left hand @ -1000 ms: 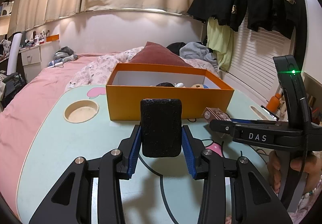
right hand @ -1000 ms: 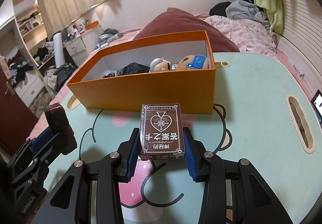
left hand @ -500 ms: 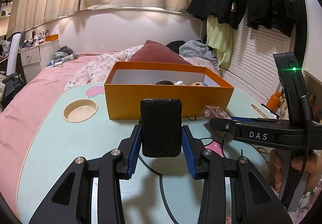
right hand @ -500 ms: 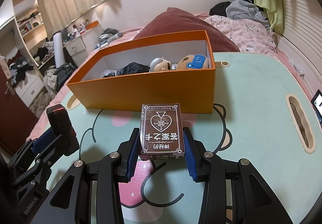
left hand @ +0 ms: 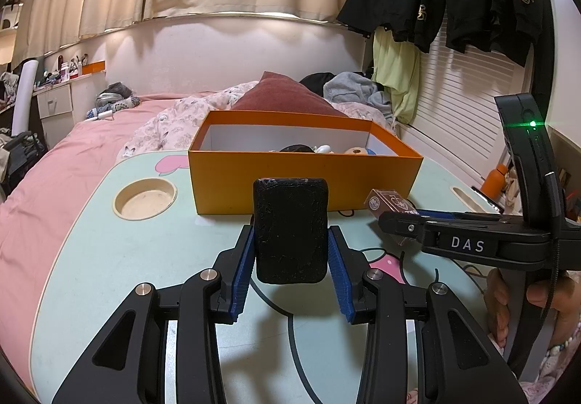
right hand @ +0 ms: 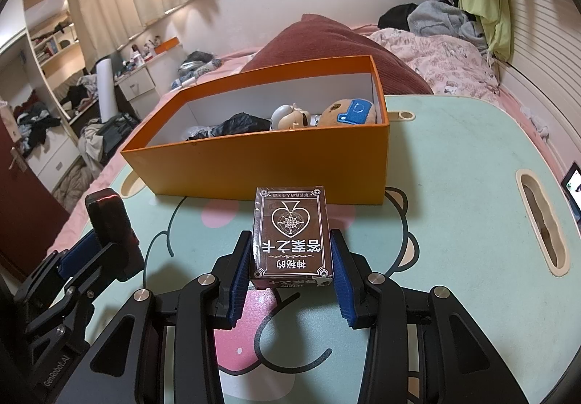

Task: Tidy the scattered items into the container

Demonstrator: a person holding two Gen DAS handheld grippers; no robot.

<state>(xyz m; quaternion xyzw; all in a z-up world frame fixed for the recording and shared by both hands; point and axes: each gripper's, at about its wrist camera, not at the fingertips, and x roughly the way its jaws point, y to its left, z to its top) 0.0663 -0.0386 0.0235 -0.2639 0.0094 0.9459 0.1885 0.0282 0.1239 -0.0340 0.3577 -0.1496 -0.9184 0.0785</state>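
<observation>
My left gripper is shut on a black rectangular case, held above the mint table in front of the orange box. My right gripper is shut on a brown card deck, also held in front of the orange box. The box holds a black item, a pale figure and a tan plush with a blue patch. The right gripper and its deck show at the right of the left wrist view. The left gripper and the case show at the left of the right wrist view.
The mint table has a round cup recess at the left and a long slot at the right. A pink bed, a maroon pillow and clothes lie behind the box.
The left gripper has risen and moved slightly toward the box with the black case. The right gripper and deck have barely moved.
</observation>
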